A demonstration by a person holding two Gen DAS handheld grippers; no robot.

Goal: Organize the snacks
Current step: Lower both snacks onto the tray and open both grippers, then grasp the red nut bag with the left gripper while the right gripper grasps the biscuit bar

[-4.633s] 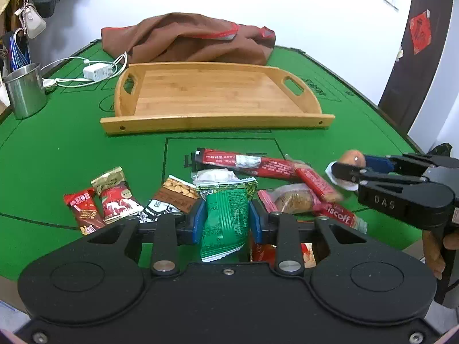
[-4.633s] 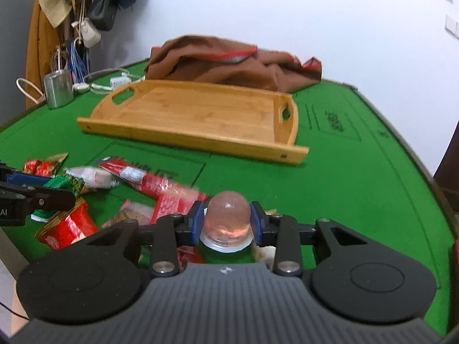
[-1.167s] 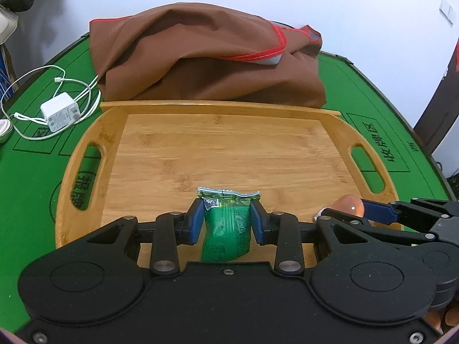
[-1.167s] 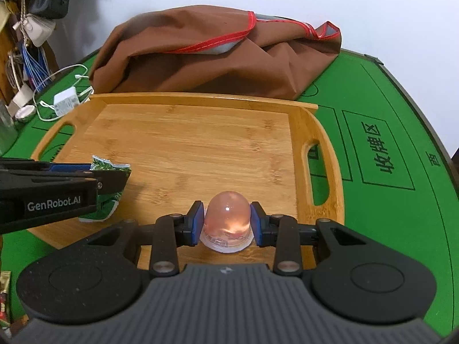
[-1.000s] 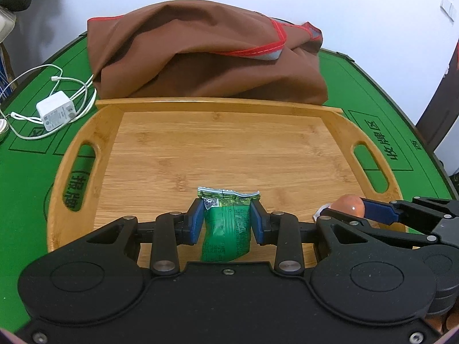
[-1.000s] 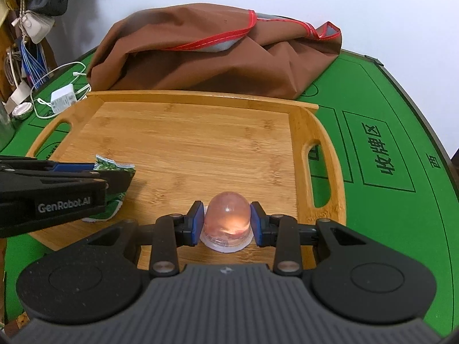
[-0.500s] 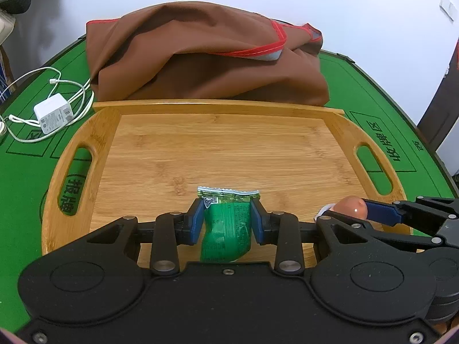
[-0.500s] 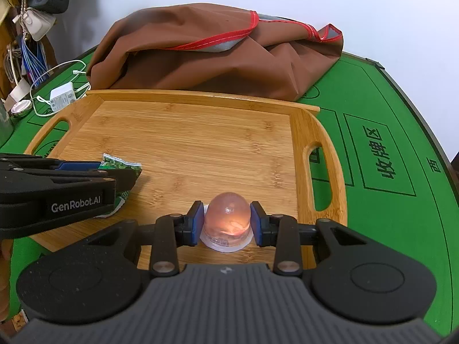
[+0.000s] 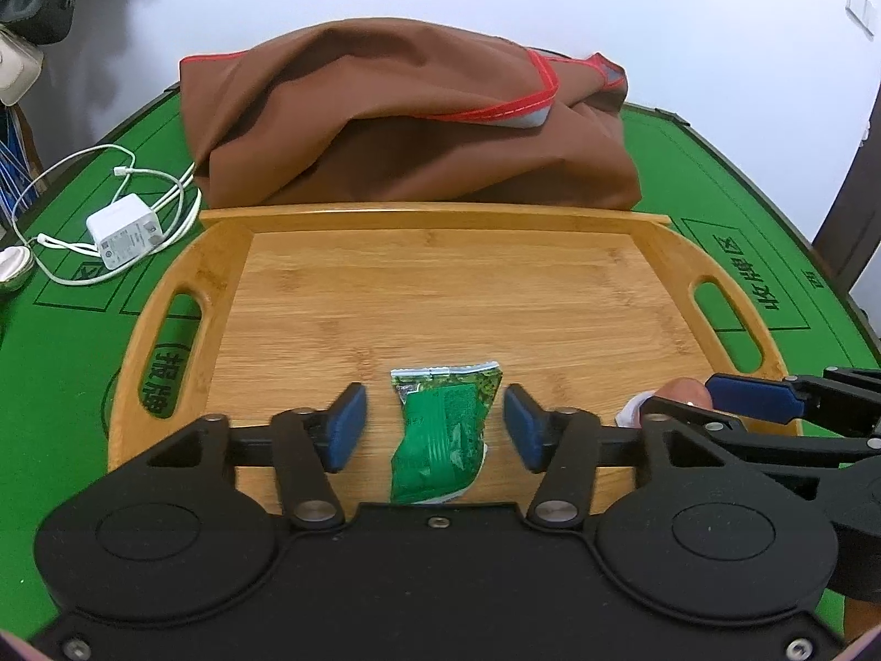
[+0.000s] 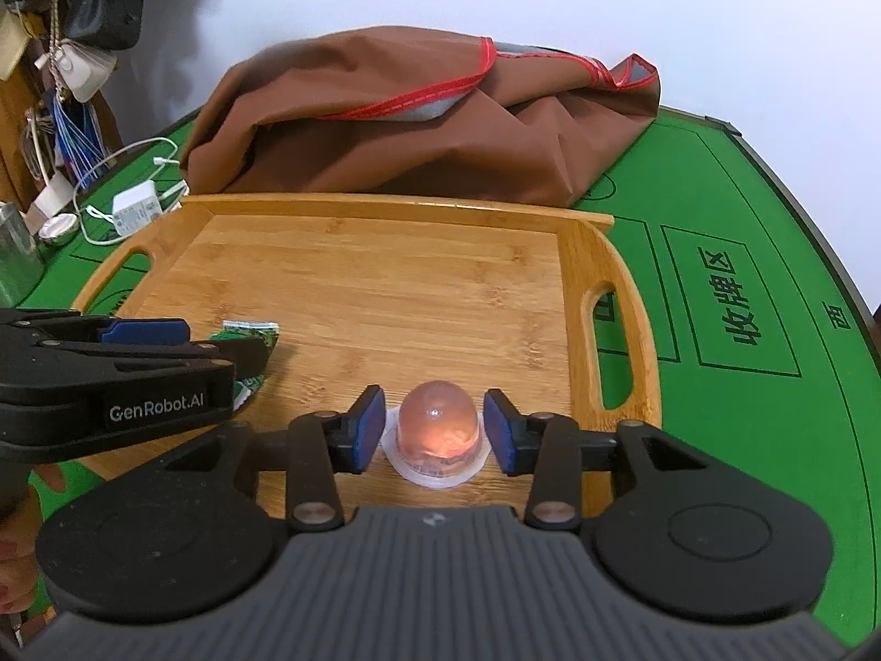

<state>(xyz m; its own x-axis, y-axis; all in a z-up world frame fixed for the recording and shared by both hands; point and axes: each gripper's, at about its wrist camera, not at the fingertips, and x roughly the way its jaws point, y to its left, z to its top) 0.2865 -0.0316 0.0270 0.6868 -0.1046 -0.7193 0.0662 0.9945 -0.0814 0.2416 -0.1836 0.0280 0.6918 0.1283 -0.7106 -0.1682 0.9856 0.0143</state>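
A green snack packet (image 9: 440,429) lies on the wooden tray (image 9: 440,297) near its front edge. My left gripper (image 9: 435,424) straddles the packet; its jaws are opening and the blue pads stand clear of it on both sides. A pink jelly cup (image 10: 438,432) sits dome-up on the tray (image 10: 385,286) at its front right. My right gripper (image 10: 435,429) brackets the cup, jaws opening, with small gaps between pads and cup. In the right wrist view the left gripper (image 10: 137,363) hides much of the green packet (image 10: 250,341). The jelly cup (image 9: 680,391) peeks out behind the right gripper (image 9: 771,413) in the left wrist view.
A brown cloth bag (image 9: 407,121) lies bunched just behind the tray. A white charger with its cable (image 9: 124,231) rests on the green table (image 9: 55,363) to the left. Bags and cords (image 10: 60,71) hang at the far left. The tray's middle and back are bare wood.
Both grippers have gone from shut to open. The green packet and the jelly cup now rest free on the tray. Neither hand has shifted noticeably.
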